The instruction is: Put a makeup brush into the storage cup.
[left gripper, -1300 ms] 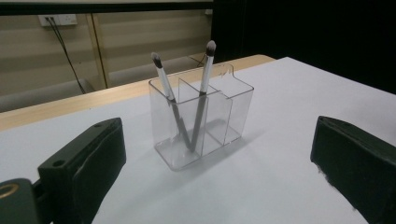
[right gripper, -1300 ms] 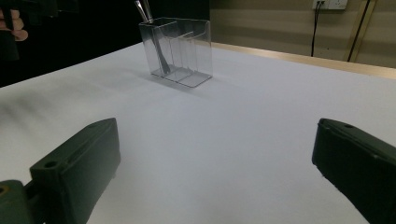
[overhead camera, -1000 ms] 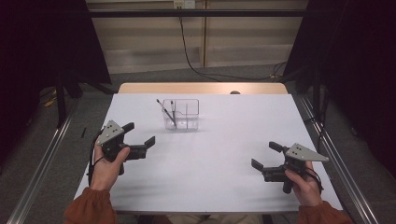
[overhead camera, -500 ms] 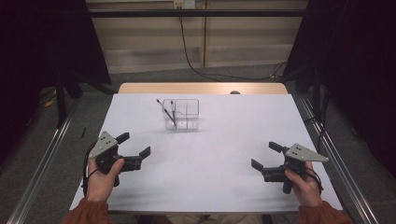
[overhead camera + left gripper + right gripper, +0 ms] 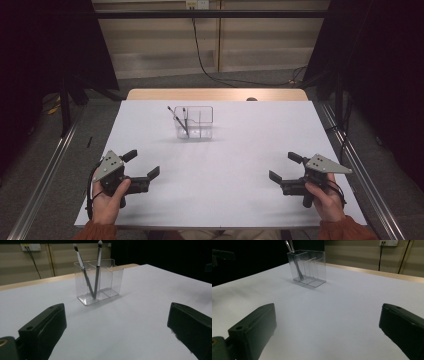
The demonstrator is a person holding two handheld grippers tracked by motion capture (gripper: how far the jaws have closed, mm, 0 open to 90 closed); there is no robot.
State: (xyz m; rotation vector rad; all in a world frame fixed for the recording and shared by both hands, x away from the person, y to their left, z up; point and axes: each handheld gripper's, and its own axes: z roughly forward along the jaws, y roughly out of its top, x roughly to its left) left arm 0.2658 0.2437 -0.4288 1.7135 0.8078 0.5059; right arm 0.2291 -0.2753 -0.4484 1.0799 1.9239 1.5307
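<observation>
A clear plastic organiser [image 5: 195, 122] [image 5: 100, 281] [image 5: 308, 268] with several compartments stands upright toward the back middle of the white table [image 5: 235, 150]. Two makeup brushes [image 5: 179, 119] [image 5: 88, 270] lean in its left compartment, tips up. My left gripper [image 5: 141, 164] rests near the front left of the table, held by a hand, jaws wide apart and nothing between them. At the front right, my right gripper [image 5: 285, 166] is likewise open and holds nothing. In both gripper views the black jaws frame bare table, with the organiser well ahead.
A wooden strip [image 5: 215, 94] borders the table's far edge. Metal rails [image 5: 45, 175] run along the floor on both sides. A black cable [image 5: 200, 55] hangs down the back wall from a socket [image 5: 197, 4].
My left gripper has drawn back toward the front edge of the table and slightly leftward. The right gripper has stayed where it was.
</observation>
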